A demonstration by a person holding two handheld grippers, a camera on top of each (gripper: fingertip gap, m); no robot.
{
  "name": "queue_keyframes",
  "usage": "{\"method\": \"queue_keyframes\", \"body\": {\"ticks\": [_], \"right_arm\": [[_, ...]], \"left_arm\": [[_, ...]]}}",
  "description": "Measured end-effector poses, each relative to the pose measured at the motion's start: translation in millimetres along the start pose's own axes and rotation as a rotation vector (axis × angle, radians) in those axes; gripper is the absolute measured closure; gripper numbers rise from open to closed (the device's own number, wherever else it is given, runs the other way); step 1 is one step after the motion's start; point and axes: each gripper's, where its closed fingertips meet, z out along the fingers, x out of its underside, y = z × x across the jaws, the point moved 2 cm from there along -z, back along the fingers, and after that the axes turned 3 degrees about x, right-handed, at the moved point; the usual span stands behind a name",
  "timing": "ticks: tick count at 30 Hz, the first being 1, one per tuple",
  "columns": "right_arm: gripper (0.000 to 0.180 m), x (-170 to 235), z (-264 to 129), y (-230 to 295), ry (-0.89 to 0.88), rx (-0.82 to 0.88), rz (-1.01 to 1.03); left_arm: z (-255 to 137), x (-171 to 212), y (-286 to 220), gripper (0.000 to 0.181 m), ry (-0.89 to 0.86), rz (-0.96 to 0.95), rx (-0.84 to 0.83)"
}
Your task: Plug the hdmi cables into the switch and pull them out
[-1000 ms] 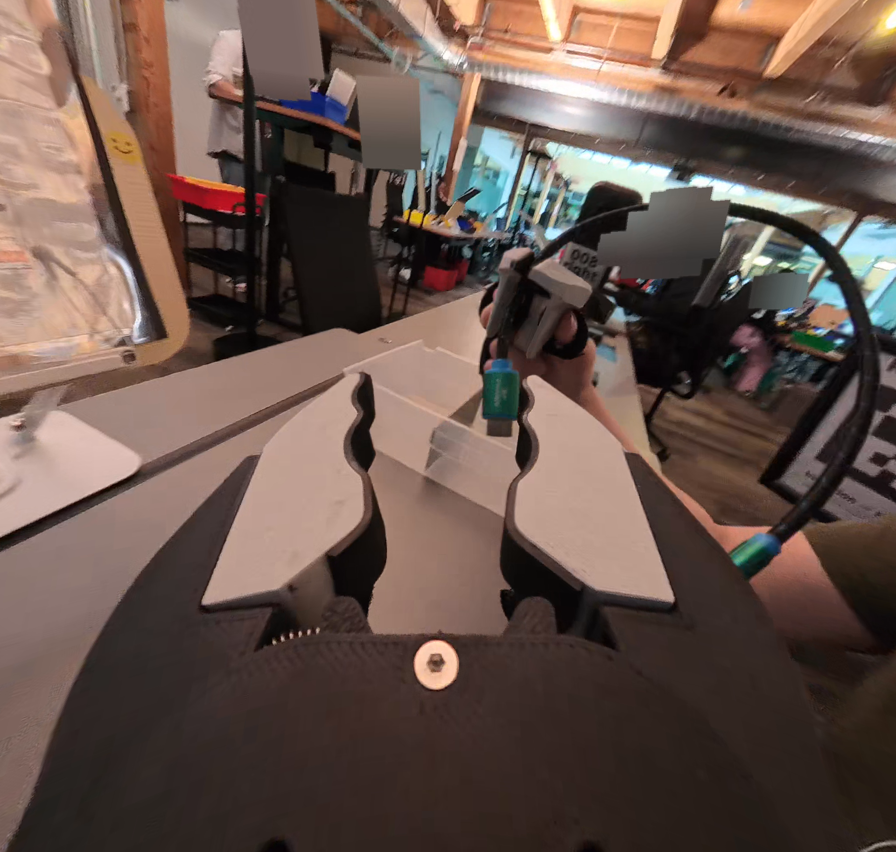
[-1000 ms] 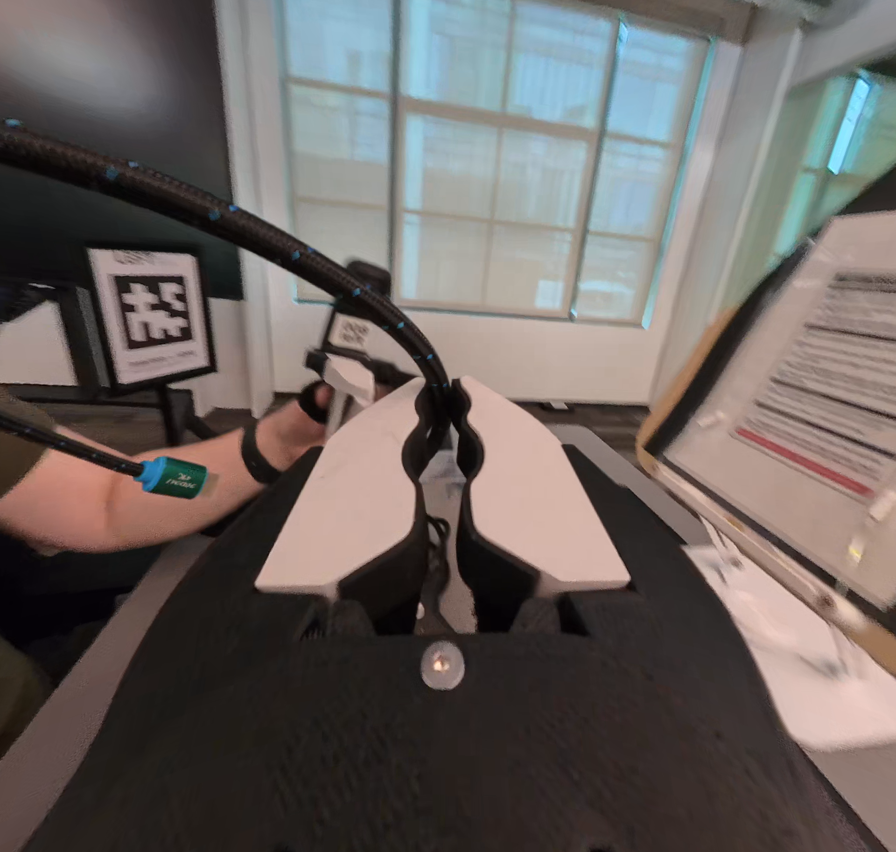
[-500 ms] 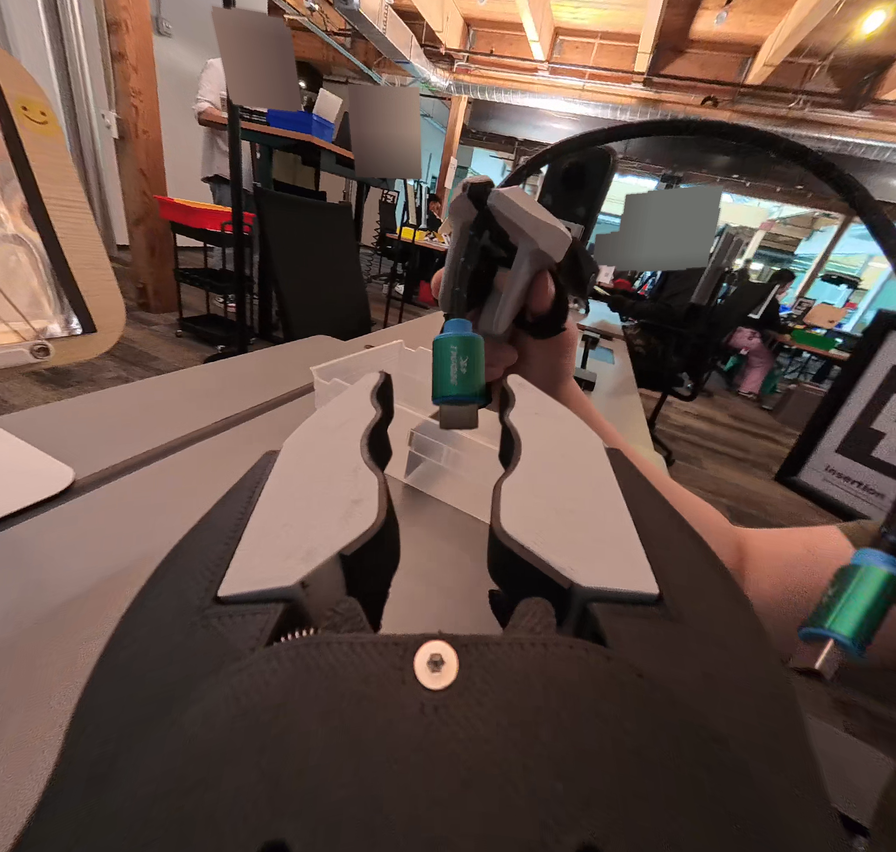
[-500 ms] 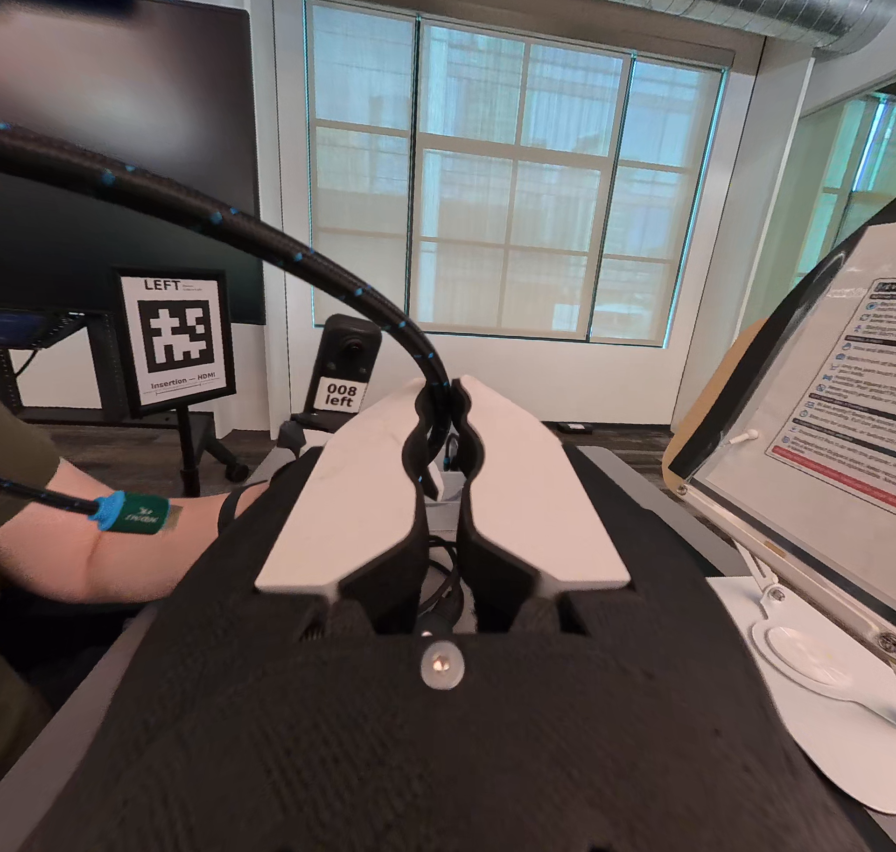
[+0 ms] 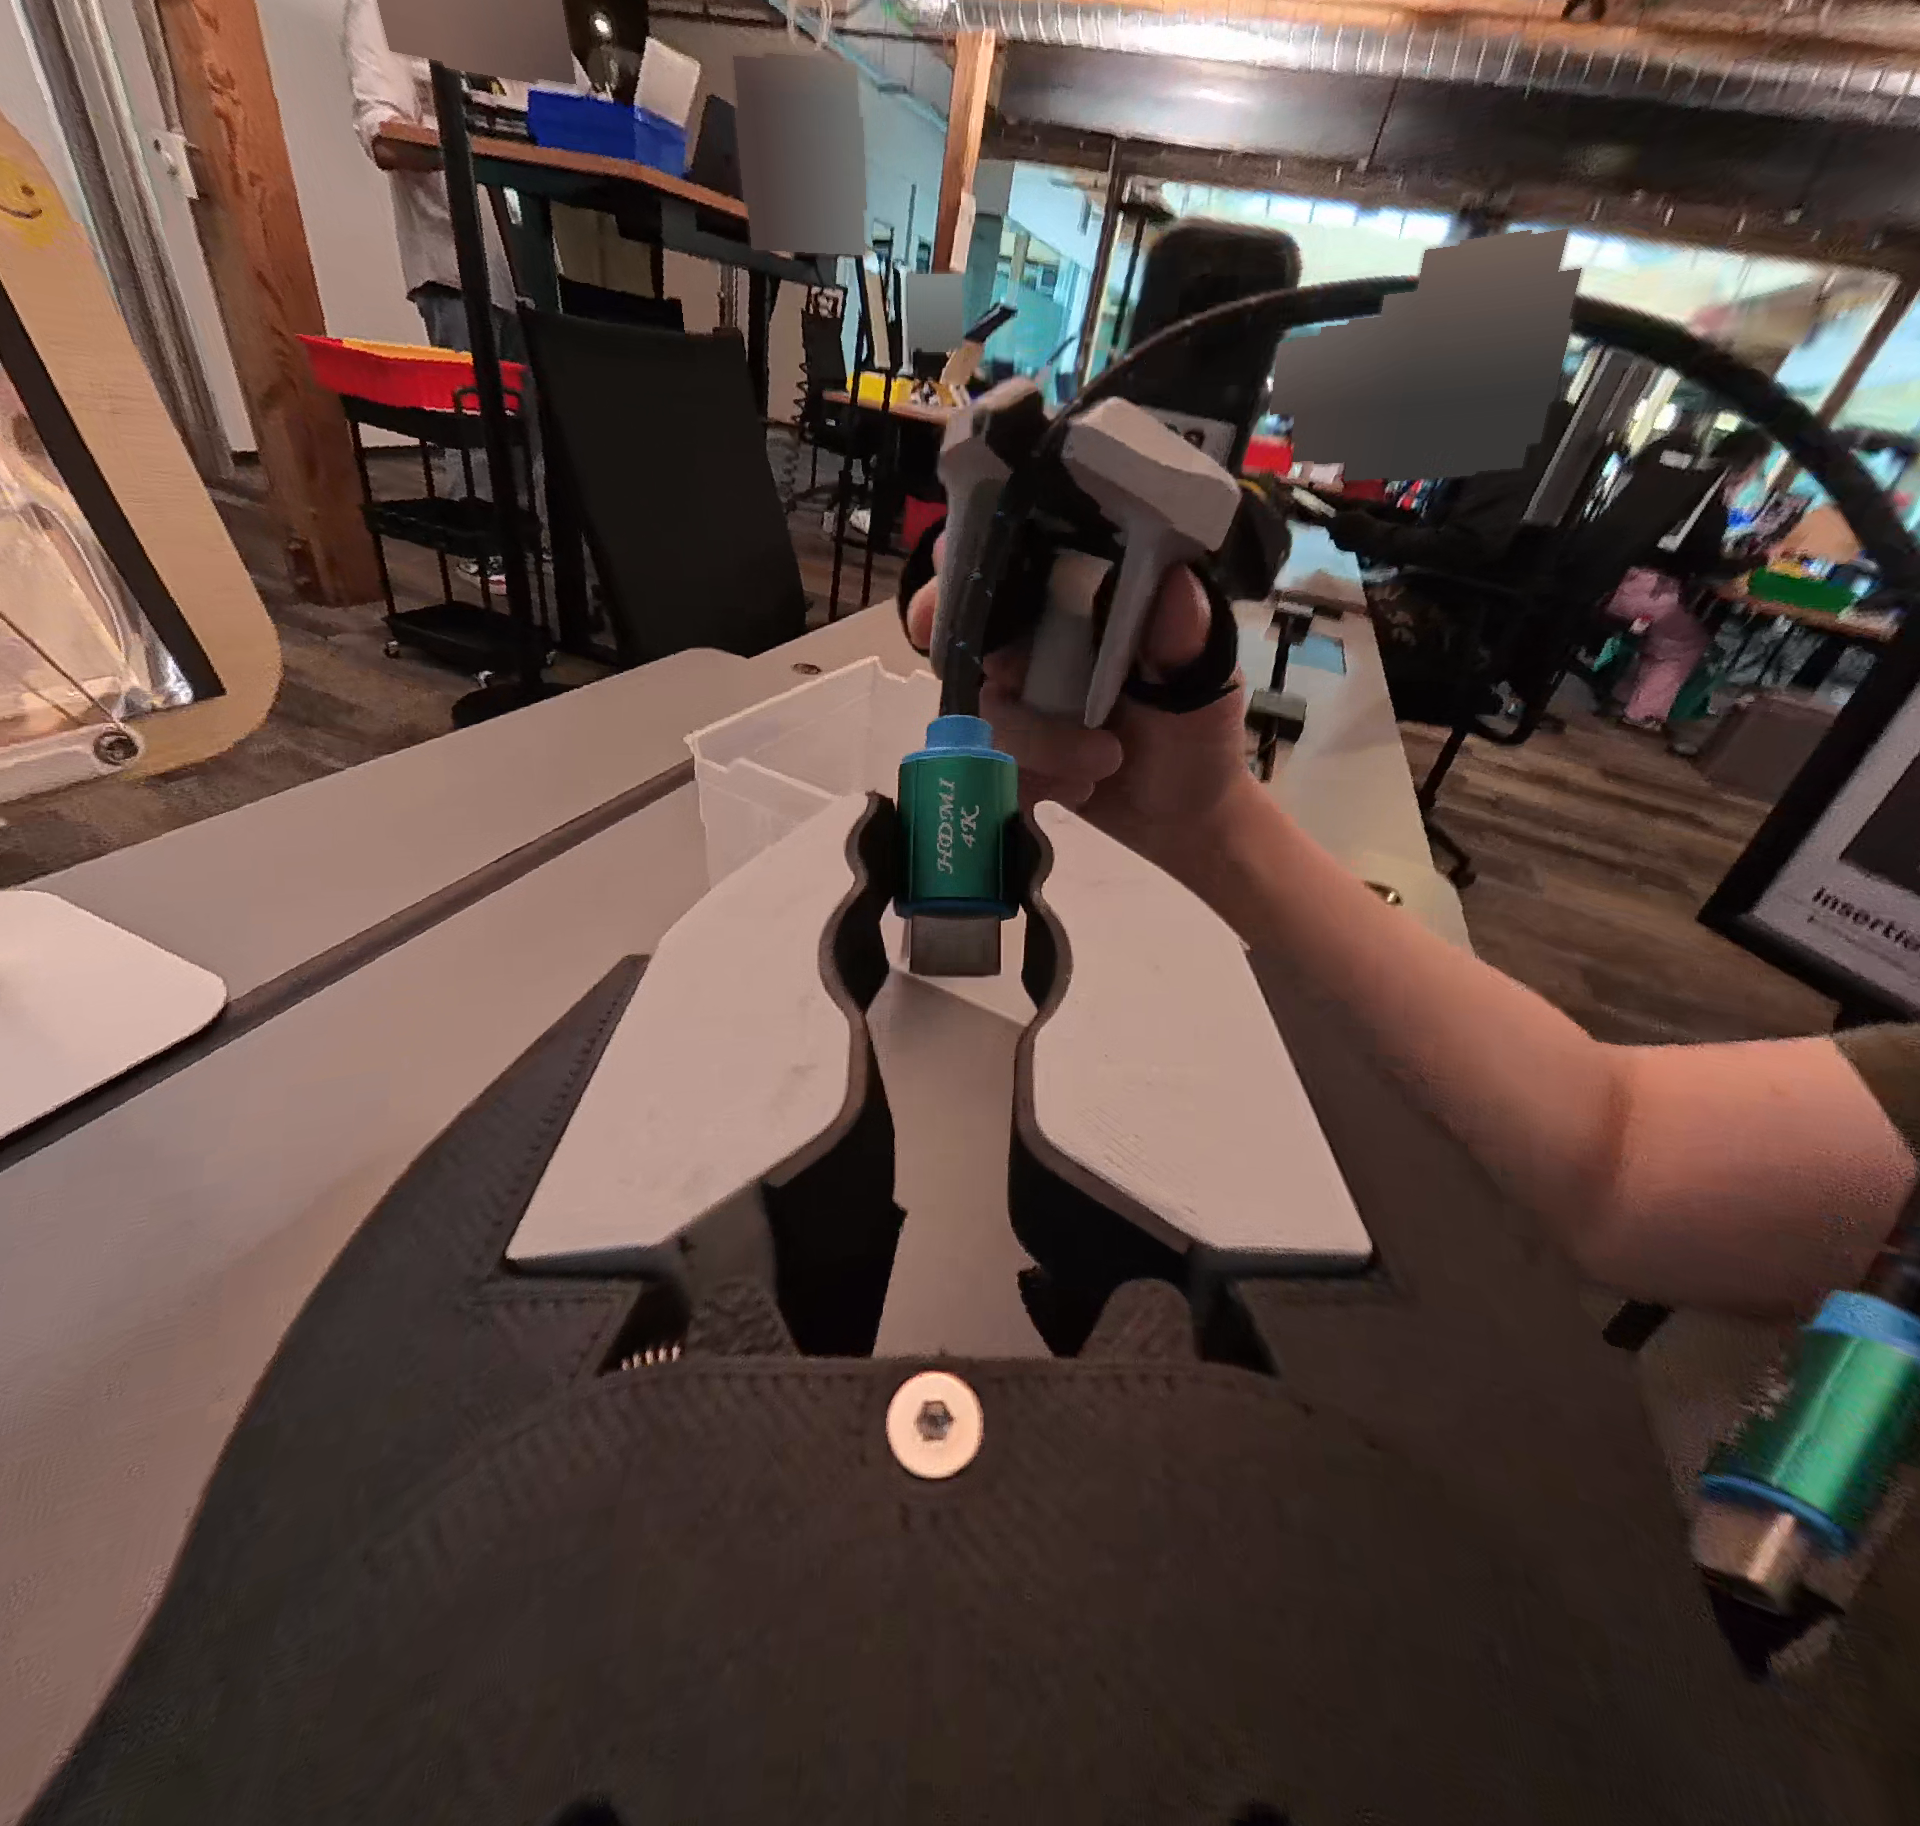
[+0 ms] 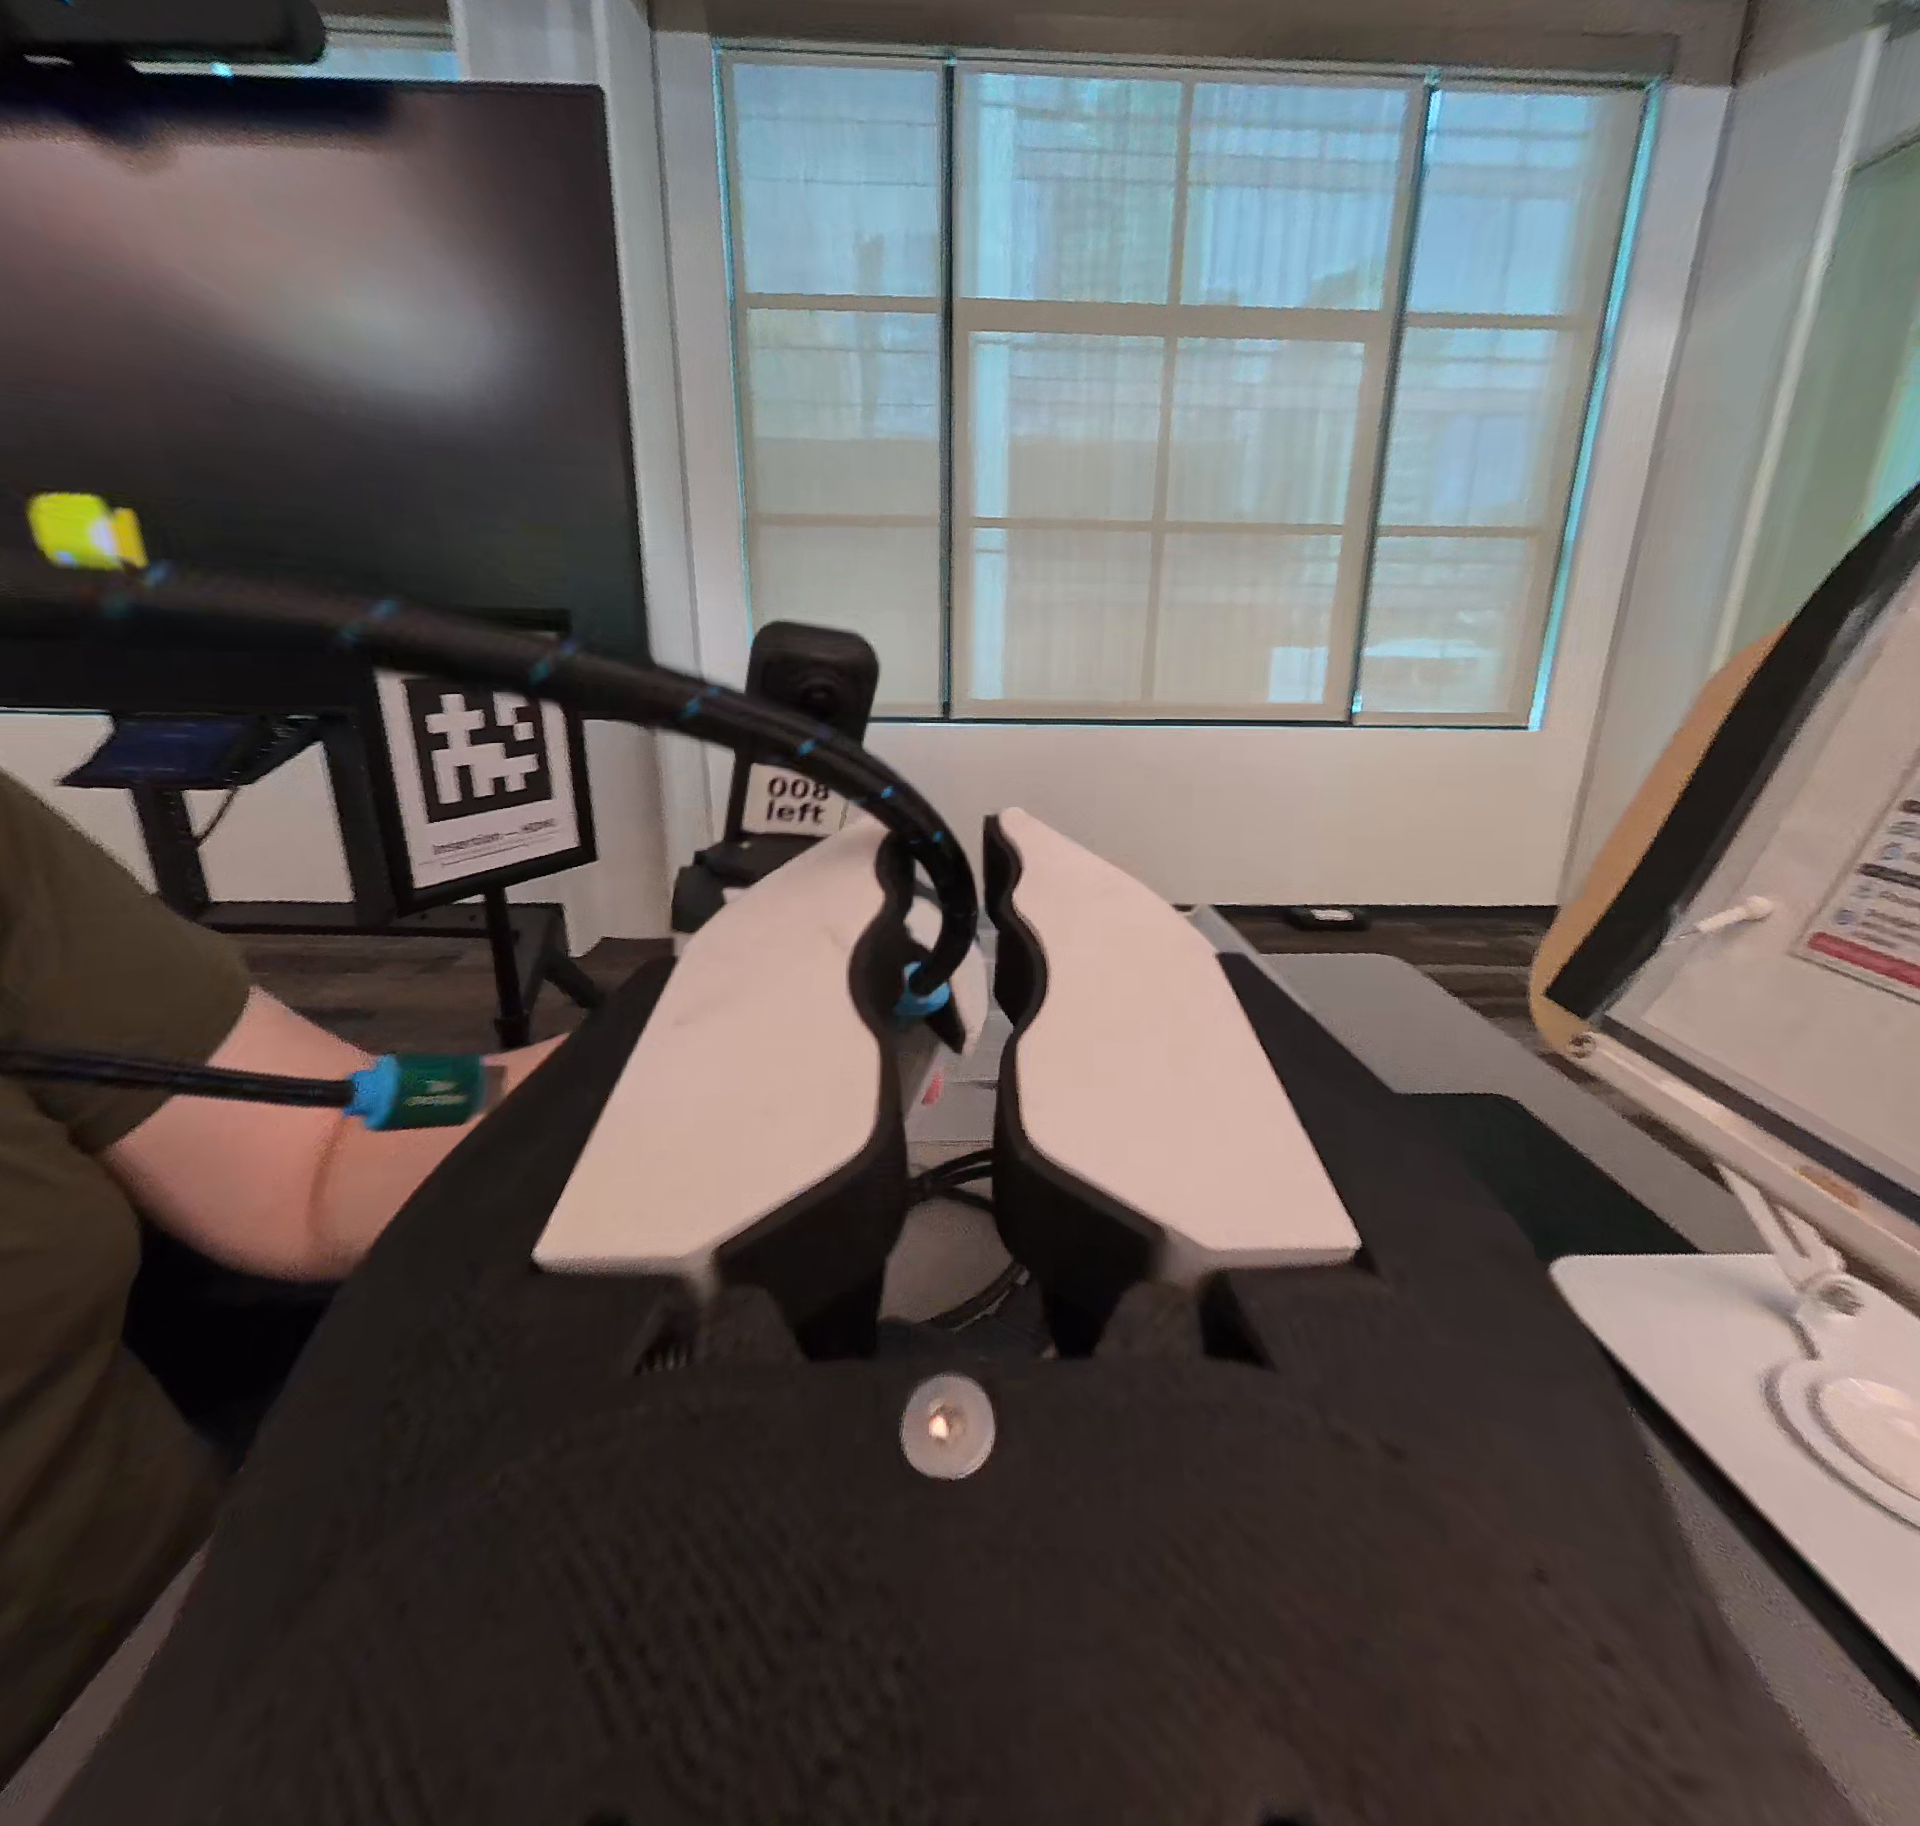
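My left gripper [image 5: 951, 820] is shut on the green HDMI plug [image 5: 956, 846], which hangs upright with its metal tip pointing down between my fingertips. The black braided cable [image 5: 961, 623] rises from the plug through my right gripper [image 5: 1023, 685], which is held just above and points down. In the right wrist view my right gripper [image 6: 935, 826] stands a little open, with the cable [image 6: 940, 903] loose in the gap. The cable's other green plug [image 5: 1808, 1444] dangles by the person's forearm and also shows in the right wrist view [image 6: 426, 1090]. I cannot make out the switch.
A clear plastic bin [image 5: 790, 737] stands on the grey table [image 5: 312, 1205] behind the plug. A white stand base [image 5: 83, 997] lies at the left. A tilted sign board [image 6: 1766, 945] and its base [image 6: 1766, 1381] are at the right. A framed marker sign [image 6: 488, 789] stands beyond.
The right gripper has brought the plug down between my left fingers. My left gripper has closed on it. My right gripper has loosened from the cable.
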Motion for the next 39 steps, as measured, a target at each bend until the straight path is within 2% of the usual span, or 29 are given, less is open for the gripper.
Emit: {"method": "queue_keyframes", "body": {"ticks": [1, 3, 8, 11, 19, 21, 39], "right_arm": [[0.161, 3, -1, 1, 0.017, -0.018, 0.007], [0.150, 13, -1, 0, 0.080, -0.025, -0.004], [0.149, 42, -3, 10, 0.236, -0.109, -0.100], [0.149, 48, 0, 16, 0.233, -0.142, -0.155], [0.164, 66, 7, 16, 0.312, -0.156, -0.160], [0.169, 70, 8, 15, 0.340, -0.153, -0.159], [0.170, 84, 12, 15, 0.399, -0.162, -0.114]], "left_arm": [[-2, 0, -1, 0.159, 0.024, 0.023, -0.001], [-7, 0, -3, 0.159, 0.074, 0.065, -0.009], [-15, 7, -4, 0.159, 0.213, 0.088, -0.009], [-18, 15, -2, 0.159, 0.293, 0.075, -0.006], [-21, 26, -2, 0.159, 0.385, 0.110, -0.010], [-21, 27, -1, 0.159, 0.392, 0.109, -0.012], [-21, 38, 3, 0.159, 0.428, 0.120, -0.017]]}}
